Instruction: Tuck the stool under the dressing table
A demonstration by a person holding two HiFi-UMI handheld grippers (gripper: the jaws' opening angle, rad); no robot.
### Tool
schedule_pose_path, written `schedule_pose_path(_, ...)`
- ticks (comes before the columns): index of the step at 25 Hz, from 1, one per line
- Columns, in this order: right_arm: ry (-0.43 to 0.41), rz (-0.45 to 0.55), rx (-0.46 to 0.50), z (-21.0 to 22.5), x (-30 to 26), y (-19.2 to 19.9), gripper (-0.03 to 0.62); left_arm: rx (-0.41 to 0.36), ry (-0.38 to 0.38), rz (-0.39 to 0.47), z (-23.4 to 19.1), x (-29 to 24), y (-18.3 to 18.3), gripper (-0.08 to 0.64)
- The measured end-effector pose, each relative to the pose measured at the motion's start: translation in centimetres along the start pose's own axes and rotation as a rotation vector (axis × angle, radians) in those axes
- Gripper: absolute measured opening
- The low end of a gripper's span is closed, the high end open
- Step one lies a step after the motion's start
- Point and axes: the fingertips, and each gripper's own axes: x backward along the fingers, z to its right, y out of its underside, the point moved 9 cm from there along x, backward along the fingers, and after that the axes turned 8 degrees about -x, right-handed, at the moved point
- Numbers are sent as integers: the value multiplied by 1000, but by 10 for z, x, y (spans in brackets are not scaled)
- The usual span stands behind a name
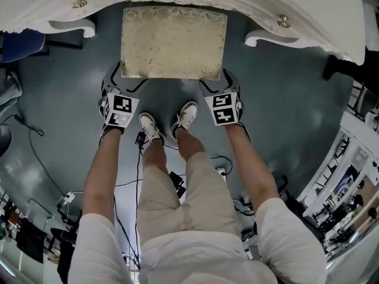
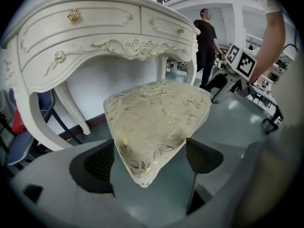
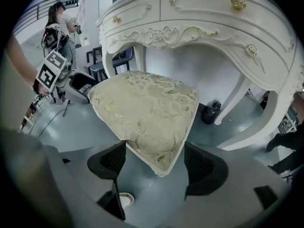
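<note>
My left gripper (image 2: 149, 158) and right gripper (image 3: 154, 163) are straddling the cushioned stool (image 1: 173, 40) at its near corners, jaws wide, clamping nothing. It's sitting barely under the dressing table (image 1: 320, 22), so I'm judging the whole push remains.

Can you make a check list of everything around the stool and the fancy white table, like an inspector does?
Surface: smooth grey floor.
Job's things: stool, gold cushion, before the white dressing table, not yet tucked under.
Clutter: blue chair beside the table; dark thing by its leg.
Grippers: left tool and right tool open, a cushion corner between each one's jaws.
Cables: black cables on the floor by the person's feet.
Surroundings: person in black standing far off.
</note>
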Motion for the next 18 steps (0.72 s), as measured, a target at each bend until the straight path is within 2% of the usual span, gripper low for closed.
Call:
schedule_pose_path(6, -12, 7, -10, -1, -7, 1, 356, 45, -3, -3, 1, -11, 8, 468)
schedule_pose_path(10, -32, 18, -11, 1, -9, 3, 348, 48, 0, 22, -2, -12, 3, 466)
schedule_pose_path(18, -54, 20, -19, 5, -13, 4, 347, 56, 2, -1, -1, -14, 1, 466)
